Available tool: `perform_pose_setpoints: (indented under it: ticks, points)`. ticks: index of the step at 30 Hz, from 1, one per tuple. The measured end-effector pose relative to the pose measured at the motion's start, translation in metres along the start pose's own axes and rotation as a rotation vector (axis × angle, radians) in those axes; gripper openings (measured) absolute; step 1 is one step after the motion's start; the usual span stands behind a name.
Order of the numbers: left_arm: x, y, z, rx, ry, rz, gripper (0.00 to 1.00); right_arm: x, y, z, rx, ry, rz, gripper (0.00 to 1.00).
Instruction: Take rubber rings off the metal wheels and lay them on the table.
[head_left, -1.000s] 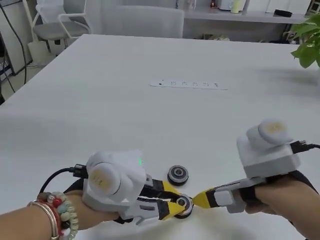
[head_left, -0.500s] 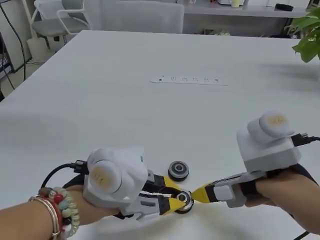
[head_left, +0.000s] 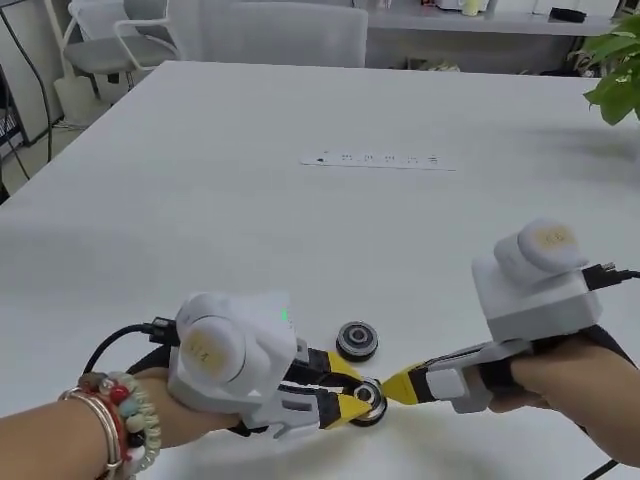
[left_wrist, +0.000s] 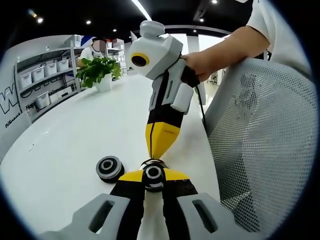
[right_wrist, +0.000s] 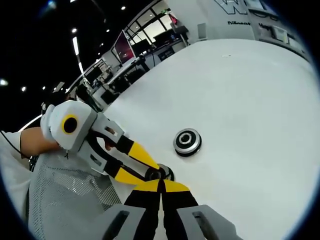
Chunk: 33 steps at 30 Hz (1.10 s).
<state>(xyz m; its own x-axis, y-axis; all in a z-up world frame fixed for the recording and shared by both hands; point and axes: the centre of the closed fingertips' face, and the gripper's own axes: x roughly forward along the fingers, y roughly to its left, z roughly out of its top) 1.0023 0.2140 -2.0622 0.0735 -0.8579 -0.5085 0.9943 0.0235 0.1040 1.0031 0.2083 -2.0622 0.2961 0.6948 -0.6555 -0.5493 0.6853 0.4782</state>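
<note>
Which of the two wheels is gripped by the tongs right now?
The near wheel, clamped in the left tongs with the right tongs' tip against it; the far wheel lies free on the table.

Table (head_left: 250, 200) lies open apart from one loose wheel (head_left: 356, 340) and a distant power strip (head_left: 378, 160).
</note>
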Motion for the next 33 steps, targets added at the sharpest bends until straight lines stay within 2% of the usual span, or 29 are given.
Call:
perform_pose_setpoints:
  ticks: [33]
  points:
    - [0.0009, 0.0017, -0.0008, -0.042, -0.013, 0.008, 0.08, 0.0015, 0.0052, 0.0046, -0.022, -0.024, 0.017, 0.00]
